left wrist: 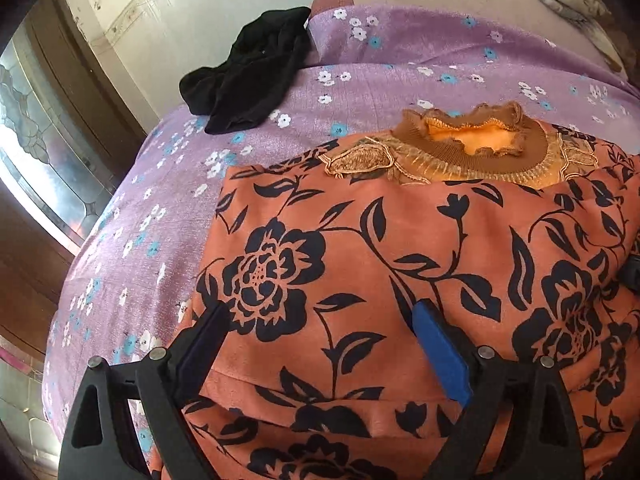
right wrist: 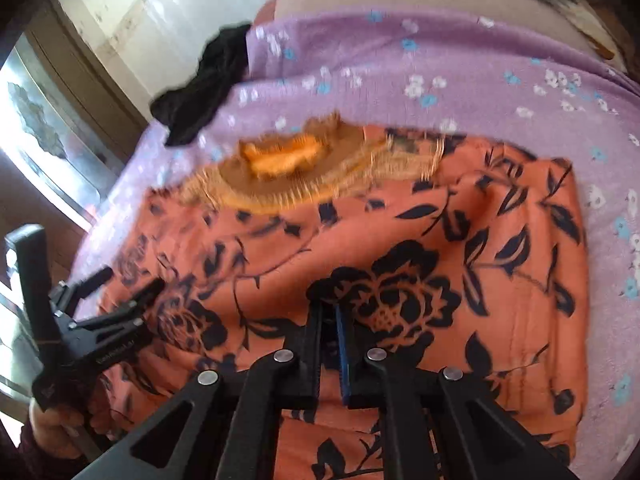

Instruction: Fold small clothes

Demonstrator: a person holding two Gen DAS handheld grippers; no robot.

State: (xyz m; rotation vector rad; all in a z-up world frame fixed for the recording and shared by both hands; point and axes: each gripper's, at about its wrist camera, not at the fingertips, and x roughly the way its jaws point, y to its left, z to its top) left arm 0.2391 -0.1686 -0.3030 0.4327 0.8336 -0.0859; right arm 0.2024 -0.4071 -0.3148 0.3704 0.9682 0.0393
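The top (left wrist: 400,272), orange with black flowers, lies on the purple sheet (left wrist: 360,92), its sides already turned in and its brown collar (left wrist: 476,148) at the far end, well beyond both pairs of jaws. The step in hand looks like the last fold, hem up toward collar.

The left gripper (left wrist: 320,320) stands wide and released over the near part of the top, cloth beneath and between its fingers but nothing pinched. The right gripper (right wrist: 329,312) is clenched; its tips press down at a black flower, and whether a pinch of cloth sits between them I cannot tell.

Next, I judge, both must take the near hem, which lies behind the tips and toward the person, then carry it forward to the collar evenly so the fold does not skew.

The right view alone shows the left gripper from the side, off left of its jaws, with a hand (right wrist: 60,424) on it, plus the top's right edge. The left view, being sharp, shows the collar ruffle and the black garment (left wrist: 248,72) far ahead on the left.
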